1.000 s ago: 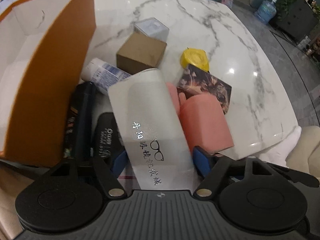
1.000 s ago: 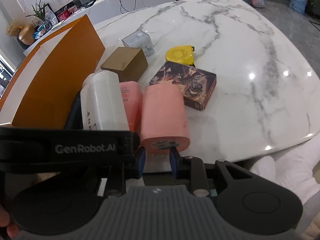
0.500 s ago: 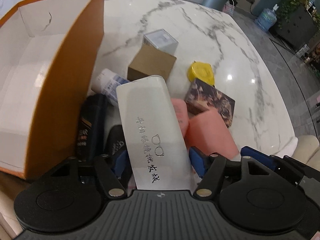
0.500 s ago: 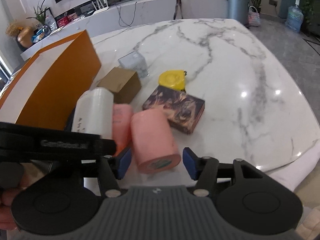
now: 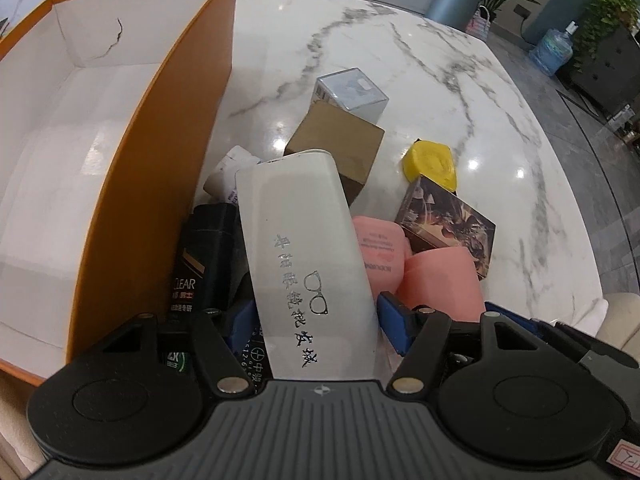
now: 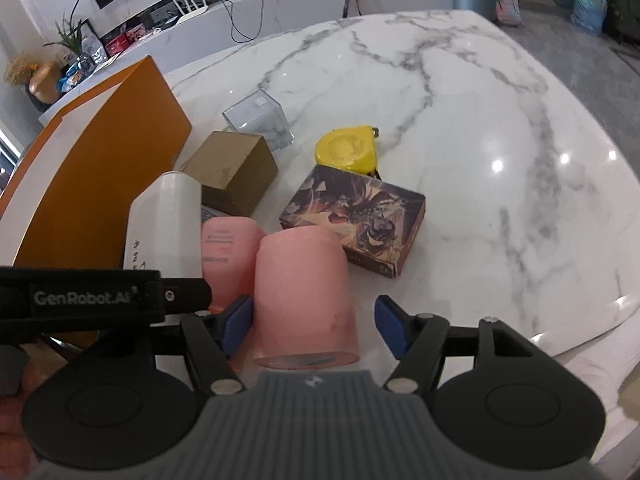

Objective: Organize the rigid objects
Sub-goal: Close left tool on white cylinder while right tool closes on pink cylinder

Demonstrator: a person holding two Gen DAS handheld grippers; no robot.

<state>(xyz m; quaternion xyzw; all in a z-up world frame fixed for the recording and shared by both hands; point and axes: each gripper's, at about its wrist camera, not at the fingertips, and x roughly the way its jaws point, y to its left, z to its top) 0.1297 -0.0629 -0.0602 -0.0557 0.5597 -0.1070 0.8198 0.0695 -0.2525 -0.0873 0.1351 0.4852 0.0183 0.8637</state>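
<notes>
Sorting is mid-way: the left claw (image 5: 316, 312) grips the white case (image 5: 304, 248), its blue pads pressed on both sides, the case tilted above the clutter just beside the orange box (image 5: 160, 168). The right claw (image 6: 314, 322) has just been opening; its jaws straddle the pink cup (image 6: 304, 292), which lies on the surface (image 6: 460, 128) with no pad clearly pressing on it. Judging by the layout, the case goes into the box, which looks bare inside. That calls for lifting it over the orange wall and lowering it in. The right claw then needs to close squarely on the cup, clear of the printed box (image 6: 356, 220)
</notes>
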